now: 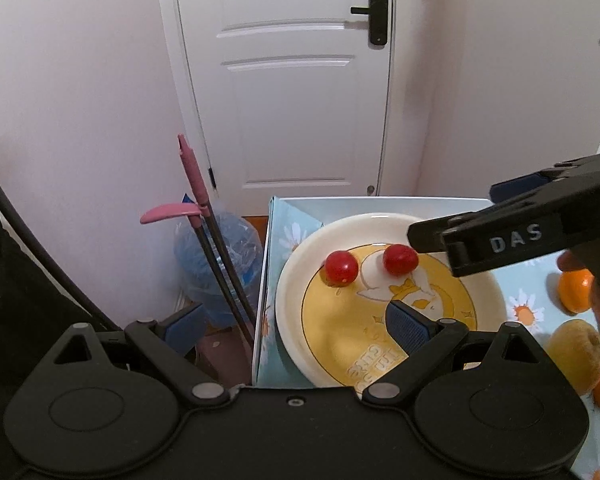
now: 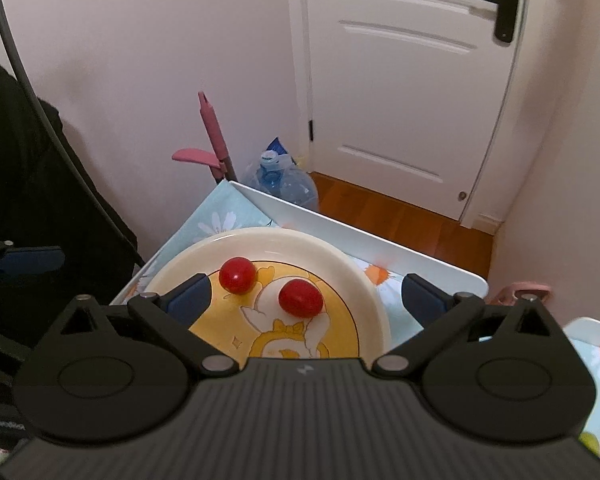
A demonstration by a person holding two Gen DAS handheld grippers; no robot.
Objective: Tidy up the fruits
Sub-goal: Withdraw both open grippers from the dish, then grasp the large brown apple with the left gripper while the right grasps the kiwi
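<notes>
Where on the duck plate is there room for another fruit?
The plate is bare on its yellow near half, below the two cherry tomatoes. The far part beside them is crowded. Both hand-held grippers are open above it.

I log a white panelled door (image 1: 284,80) top centre, its black lever handle (image 1: 374,10) upper right, pink-handled mop (image 1: 196,184) left of centre, blue water jug (image 1: 220,268) beneath it, wooden floor (image 2: 400,216) right of centre.
</notes>
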